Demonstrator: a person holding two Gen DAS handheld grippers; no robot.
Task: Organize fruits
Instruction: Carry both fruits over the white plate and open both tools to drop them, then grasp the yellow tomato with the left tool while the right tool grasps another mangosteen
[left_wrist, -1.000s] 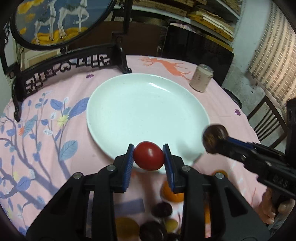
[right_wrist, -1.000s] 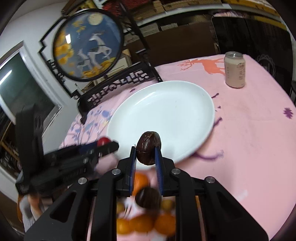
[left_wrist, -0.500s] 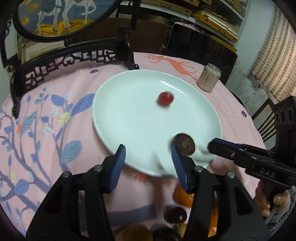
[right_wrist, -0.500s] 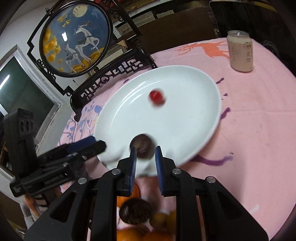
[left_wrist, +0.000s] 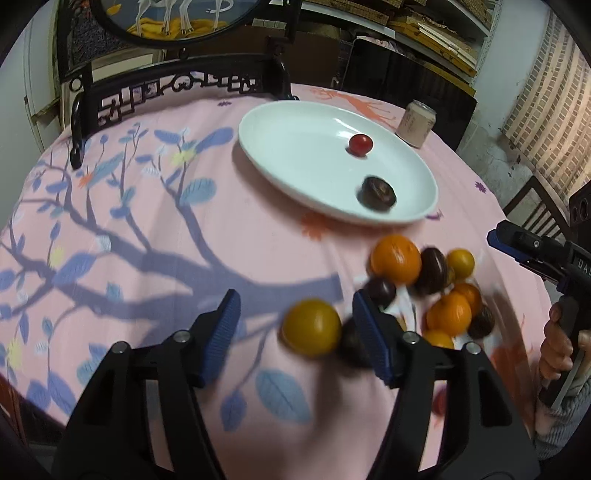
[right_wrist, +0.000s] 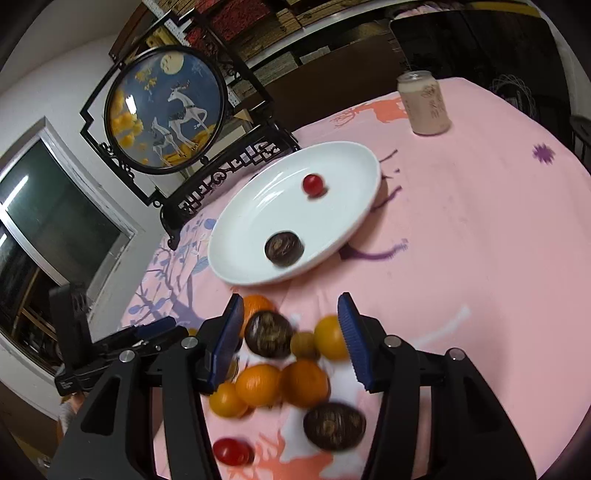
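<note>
A white plate (left_wrist: 295, 147) (right_wrist: 258, 206) holds a red tomato (left_wrist: 361, 144) (right_wrist: 313, 184) and a dark brown fruit (left_wrist: 376, 193) (right_wrist: 284, 248). A pile of fruit lies on the pink cloth in front of it: oranges (left_wrist: 395, 259) (right_wrist: 258, 384), yellow fruits (left_wrist: 312, 328) (right_wrist: 330, 338), dark fruits (left_wrist: 432, 270) (right_wrist: 269, 334) and a red tomato (right_wrist: 232, 451). My left gripper (left_wrist: 295, 332) is open and empty above the yellow fruit. My right gripper (right_wrist: 291, 336) is open and empty above the pile; it also shows in the left wrist view (left_wrist: 524, 247).
A drink can (left_wrist: 417, 123) (right_wrist: 424, 103) stands beyond the plate. A black carved stand with a round deer picture (right_wrist: 166, 110) (left_wrist: 177, 88) stands at the table's back. A wooden chair (left_wrist: 535, 206) is at the right.
Both grippers have let go of their fruit, pulled back from the plate and opened wide over the pile. The tomato and the dark fruit now rest on the plate.
</note>
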